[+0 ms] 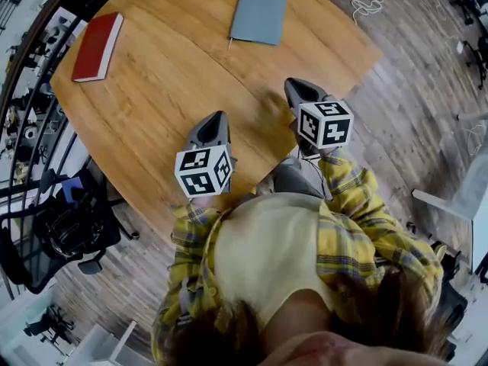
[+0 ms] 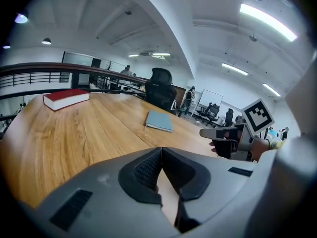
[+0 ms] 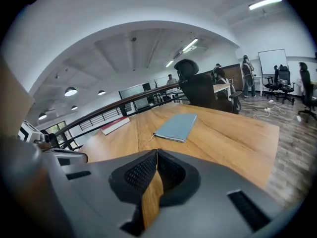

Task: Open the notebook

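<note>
while both claws are hanging over the near edge of the table [image 1: 152, 105], the stock is standing as follows.

item one, notebook [image 1: 258, 16]: grey-blue and closed. it is lying flat on the far part of the table, well apart from both claws. its long axis is running roughly away from the person, with a short edge facing the near side. a thin strand is sticking out at its near left corner. which long edge is carrying the spine i cannot tell.

item two, right claw [image 1: 293, 88]: its jaws are pressing together on nothing, and it is pointing forward and somewhat down. the notebook is lying nearly straight ahead of it. in this claw's own view the notebook [image 3: 177, 127] is sitting just above the shut tips [image 3: 157, 151].

item three, left claw [image 1: 216, 120]: its jaws are likewise meeting [image 2: 161, 150] and gripping nothing. the notebook [image 2: 159, 121] is lying ahead of it and, in the head view, off to its right. it is farther from this claw than from the other.

judgement: the right claw is looking the nearer and better lined up for the near short edge. either claw is needing to part its jaws, or slip a tip under the cover, before any lifting.

item four, red book [image 1: 97, 46]: it is lying at the far left of the table, well apart from the notebook. it is playing no part in the task.
</note>
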